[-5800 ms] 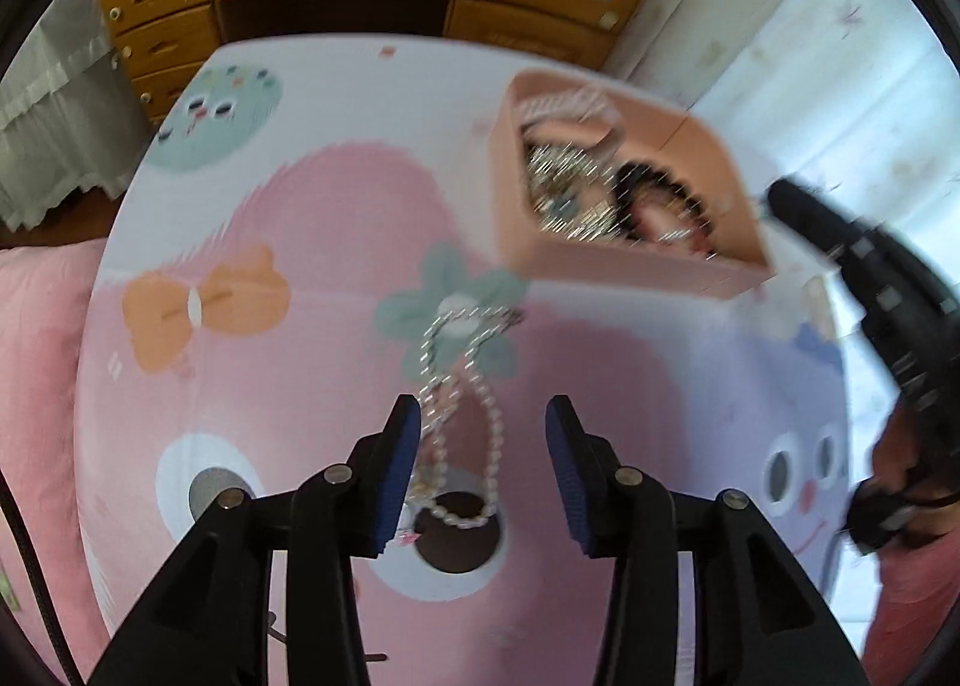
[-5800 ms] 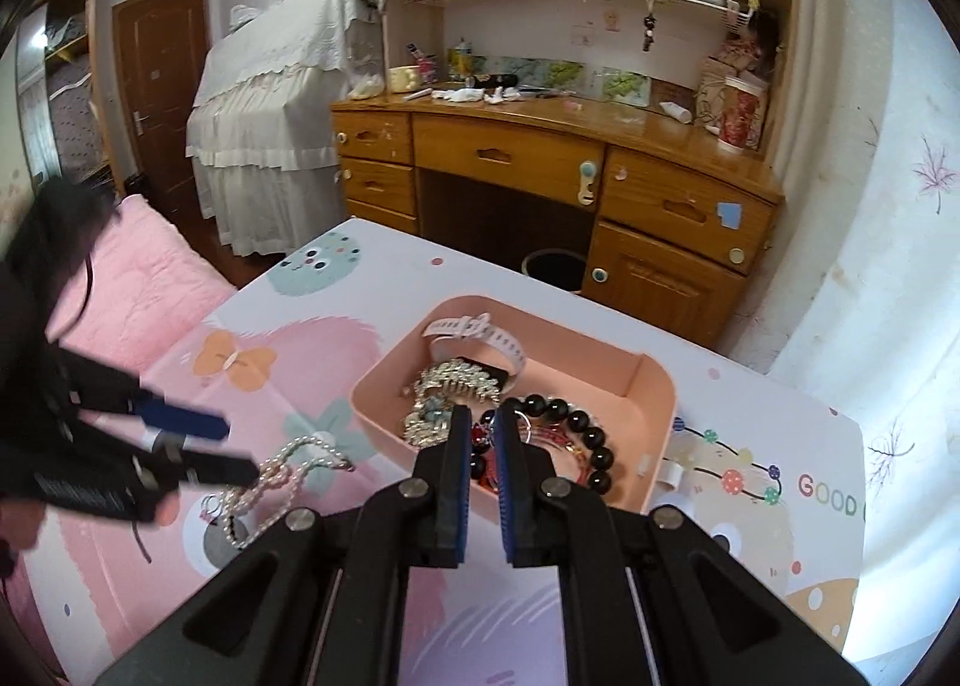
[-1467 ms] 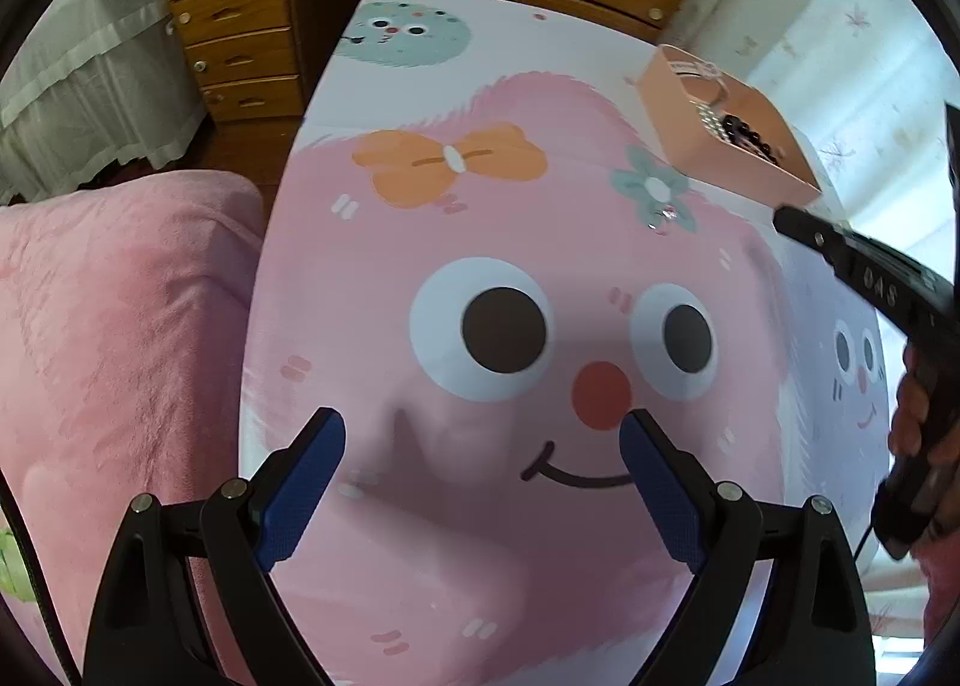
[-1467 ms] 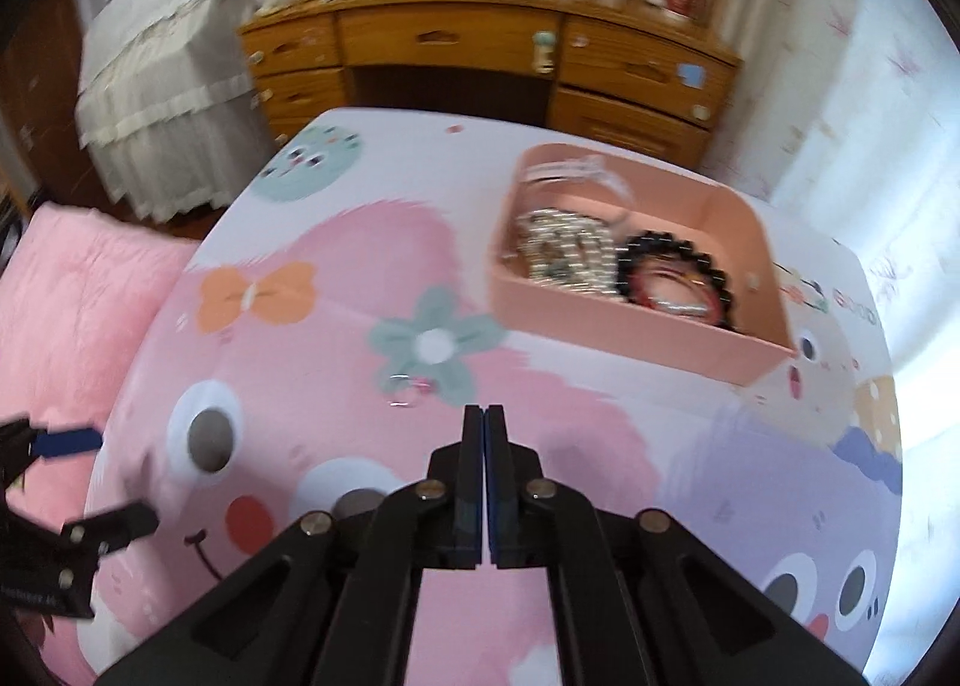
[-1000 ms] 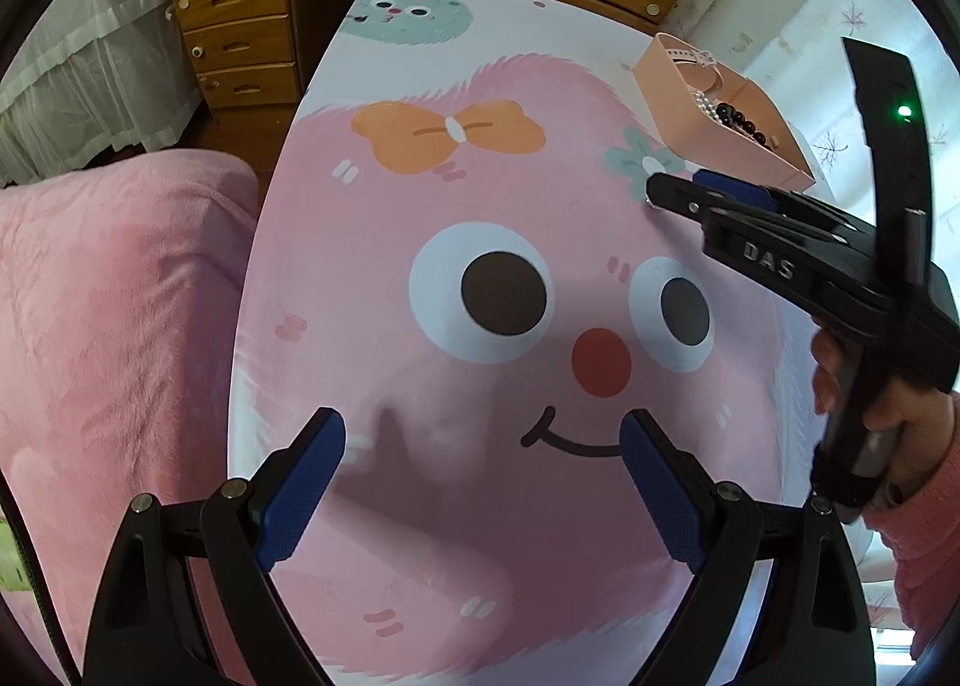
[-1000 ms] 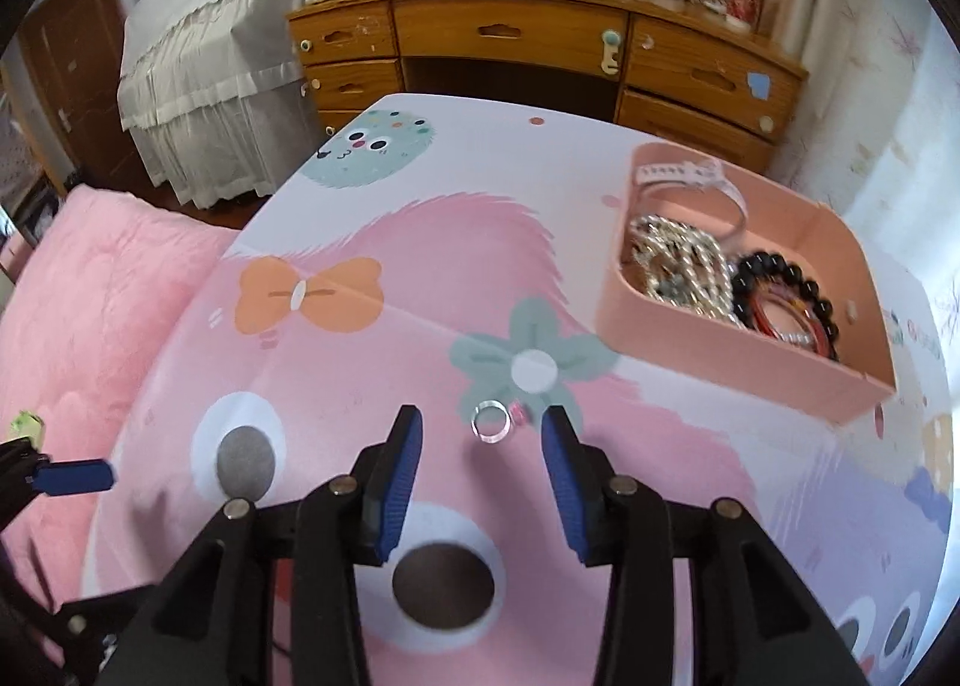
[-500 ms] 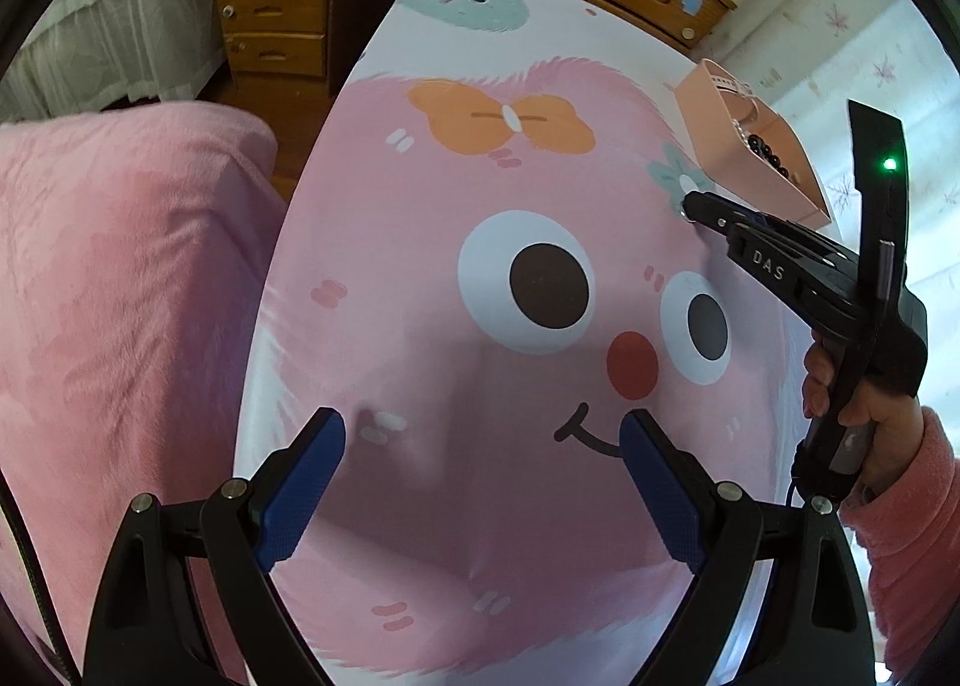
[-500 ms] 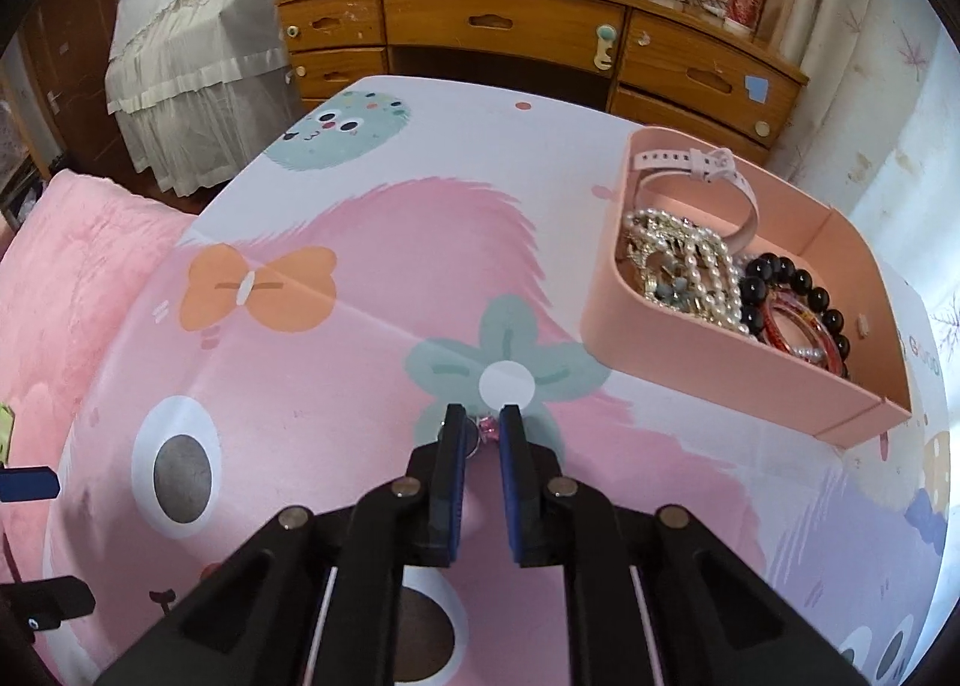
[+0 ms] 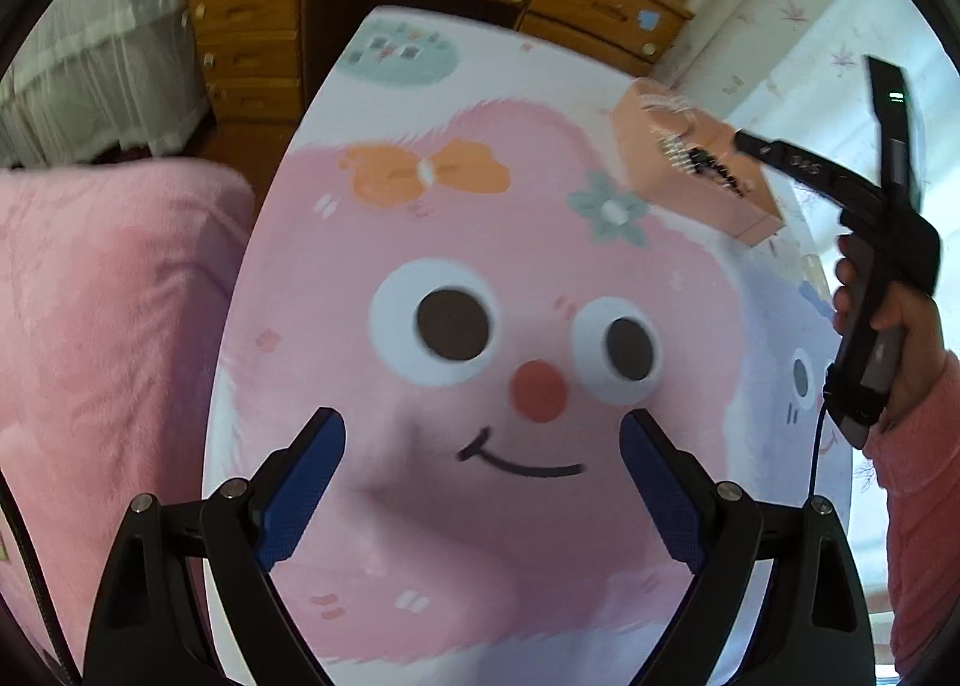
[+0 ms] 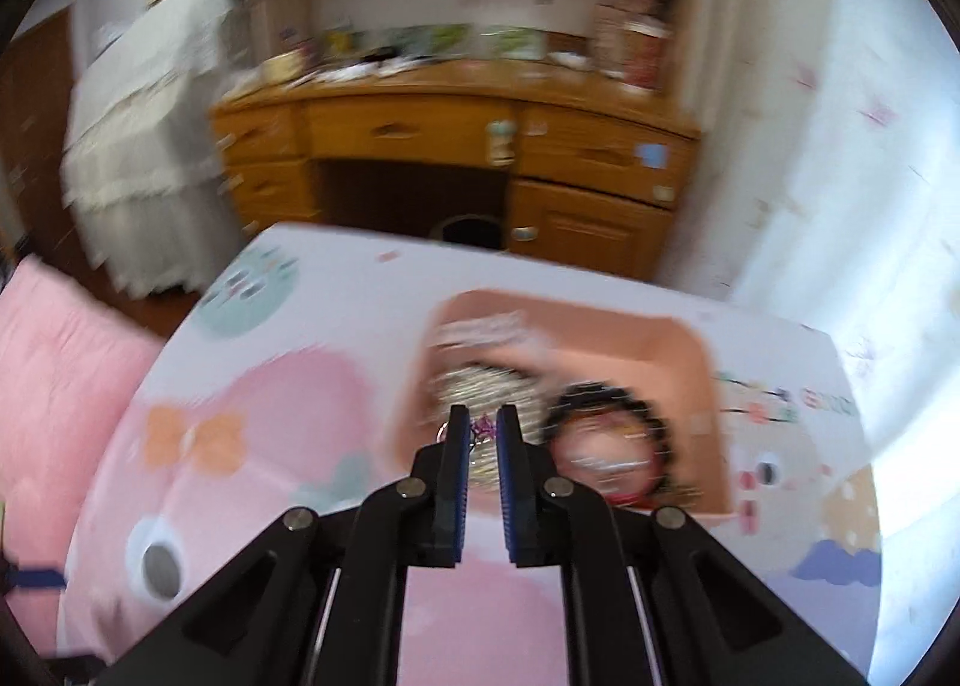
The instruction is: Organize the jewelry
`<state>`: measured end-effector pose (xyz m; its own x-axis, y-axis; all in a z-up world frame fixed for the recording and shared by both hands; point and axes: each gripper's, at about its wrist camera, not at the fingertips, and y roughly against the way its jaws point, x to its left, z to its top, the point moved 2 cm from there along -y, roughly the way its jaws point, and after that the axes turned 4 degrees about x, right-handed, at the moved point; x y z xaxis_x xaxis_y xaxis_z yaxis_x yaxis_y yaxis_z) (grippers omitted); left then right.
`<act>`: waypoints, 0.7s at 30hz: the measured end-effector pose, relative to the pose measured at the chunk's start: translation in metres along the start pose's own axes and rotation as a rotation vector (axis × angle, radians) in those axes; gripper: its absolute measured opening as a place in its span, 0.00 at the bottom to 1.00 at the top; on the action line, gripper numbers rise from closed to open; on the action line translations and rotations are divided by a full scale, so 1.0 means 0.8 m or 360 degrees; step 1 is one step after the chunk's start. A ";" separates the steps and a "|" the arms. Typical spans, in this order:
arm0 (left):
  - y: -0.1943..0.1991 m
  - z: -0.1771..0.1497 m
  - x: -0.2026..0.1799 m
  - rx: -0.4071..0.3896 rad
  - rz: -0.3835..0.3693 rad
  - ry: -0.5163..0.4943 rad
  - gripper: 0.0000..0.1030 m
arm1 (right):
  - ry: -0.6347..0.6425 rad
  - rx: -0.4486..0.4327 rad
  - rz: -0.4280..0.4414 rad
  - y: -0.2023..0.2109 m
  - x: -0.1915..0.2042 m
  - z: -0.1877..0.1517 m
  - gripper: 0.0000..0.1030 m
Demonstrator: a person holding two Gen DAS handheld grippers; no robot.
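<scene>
My right gripper holds a small ring with a pink stone between its fingertips, and the jaws are opening. It hangs over the near left part of the peach tray. The tray holds silver chains, a black bead bracelet and a white strap. In the left wrist view the right gripper reaches over the tray, with a hand on its handle. My left gripper stands wide open and holds nothing, above the smiling pink face on the tablecloth.
A wooden desk with drawers stands past the table's far edge, with a dark bin under it. A pink cushion lies along the table's left side. A pale wall runs close on the right.
The right gripper closed on the ring beside the flower print, then lifted it forward over the tray. The left gripper stayed wide open and rose a little.
</scene>
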<state>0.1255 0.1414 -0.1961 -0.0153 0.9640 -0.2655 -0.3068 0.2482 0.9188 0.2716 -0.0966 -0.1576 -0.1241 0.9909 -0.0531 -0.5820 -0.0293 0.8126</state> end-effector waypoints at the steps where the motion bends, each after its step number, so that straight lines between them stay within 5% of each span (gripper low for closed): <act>1: 0.008 0.001 -0.009 -0.0038 0.0022 -0.0021 0.89 | -0.0039 0.0029 0.0006 -0.001 -0.012 0.000 0.36; 4: 0.033 0.000 -0.040 -0.0182 0.0127 -0.0070 0.89 | -0.0173 0.0005 0.0040 0.016 -0.045 -0.012 0.46; 8: 0.049 -0.010 -0.074 -0.0273 0.0195 -0.0120 0.89 | -0.0310 0.0137 0.0012 0.046 -0.079 -0.056 0.71; 13: 0.072 -0.042 -0.116 -0.0335 0.0137 -0.0127 0.89 | -0.0371 0.0381 0.0049 0.087 -0.094 -0.147 0.79; 18: 0.069 -0.072 -0.142 -0.0189 0.0104 0.0026 0.89 | -0.0347 0.0621 0.0132 0.151 -0.081 -0.245 0.83; 21: 0.084 -0.085 -0.168 -0.0126 0.0208 -0.0098 0.89 | -0.0434 0.0632 0.0223 0.192 -0.084 -0.269 0.84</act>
<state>0.0421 0.0222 -0.1187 -0.0024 0.9922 -0.1245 -0.3800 0.1142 0.9179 0.0176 -0.1960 -0.1539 0.0663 0.9809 0.1828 -0.2177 -0.1646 0.9620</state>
